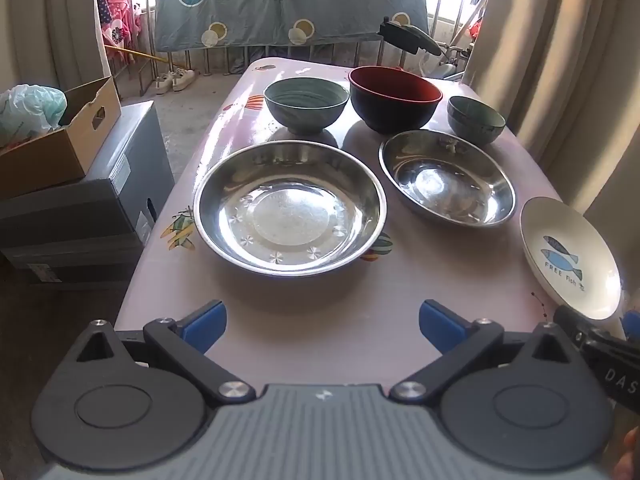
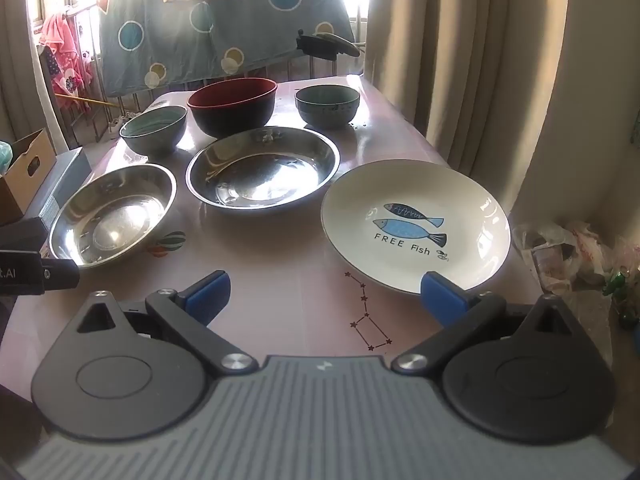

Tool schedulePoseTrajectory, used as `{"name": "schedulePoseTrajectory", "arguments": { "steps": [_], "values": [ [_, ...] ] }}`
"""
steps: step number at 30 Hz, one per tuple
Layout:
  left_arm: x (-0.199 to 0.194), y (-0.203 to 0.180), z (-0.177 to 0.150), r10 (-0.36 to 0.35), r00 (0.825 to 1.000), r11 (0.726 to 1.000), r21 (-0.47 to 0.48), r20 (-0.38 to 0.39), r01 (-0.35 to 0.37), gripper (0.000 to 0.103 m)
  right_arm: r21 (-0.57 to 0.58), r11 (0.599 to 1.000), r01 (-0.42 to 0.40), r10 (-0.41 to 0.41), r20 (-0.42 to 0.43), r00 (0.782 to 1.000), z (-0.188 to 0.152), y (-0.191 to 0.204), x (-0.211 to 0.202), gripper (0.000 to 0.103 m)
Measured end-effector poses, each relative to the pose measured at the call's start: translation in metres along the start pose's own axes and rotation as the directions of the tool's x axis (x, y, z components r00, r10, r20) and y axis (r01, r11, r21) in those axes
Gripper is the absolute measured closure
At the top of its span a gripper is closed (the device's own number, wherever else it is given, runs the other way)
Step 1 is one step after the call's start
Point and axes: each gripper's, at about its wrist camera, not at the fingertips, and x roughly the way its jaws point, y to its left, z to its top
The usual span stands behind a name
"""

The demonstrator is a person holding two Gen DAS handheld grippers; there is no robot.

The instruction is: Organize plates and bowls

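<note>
On the pink table (image 1: 320, 320) a large steel dish (image 1: 290, 208) lies just ahead of my open left gripper (image 1: 320, 326). A second steel dish (image 1: 446, 178) sits to its right. Behind them stand a grey-green bowl (image 1: 306, 104), a red-lined dark bowl (image 1: 394, 98) and a small green bowl (image 1: 476, 118). In the right wrist view a white fish plate (image 2: 416, 224) lies ahead and right of my open right gripper (image 2: 324, 296), whose right fingertip overlaps the plate's near rim in the picture. The same steel dishes (image 2: 114, 214) (image 2: 262, 170) lie left of it. Nothing is between either pair of jaws.
A cardboard box (image 1: 60, 140) rests on a grey case (image 1: 92, 208) left of the table. Curtains (image 2: 480, 60) hang along the right side. A spotted blue sheet (image 1: 288, 0) hangs on a railing behind. Plastic bags (image 2: 568, 252) lie on the floor at right.
</note>
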Motion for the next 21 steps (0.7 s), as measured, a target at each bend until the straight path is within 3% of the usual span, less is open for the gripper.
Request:
{"name": "schedulePoseTrajectory", "arguments": {
  "steps": [21],
  "values": [
    [0.007, -0.009, -0.002, -0.024, 0.999, 1.000, 0.009, -0.034, 0.025, 0.000, 0.011, 1.000, -0.009, 0.009, -0.037, 0.999, 0.004, -0.003, 0.008, 0.001]
  ]
}}
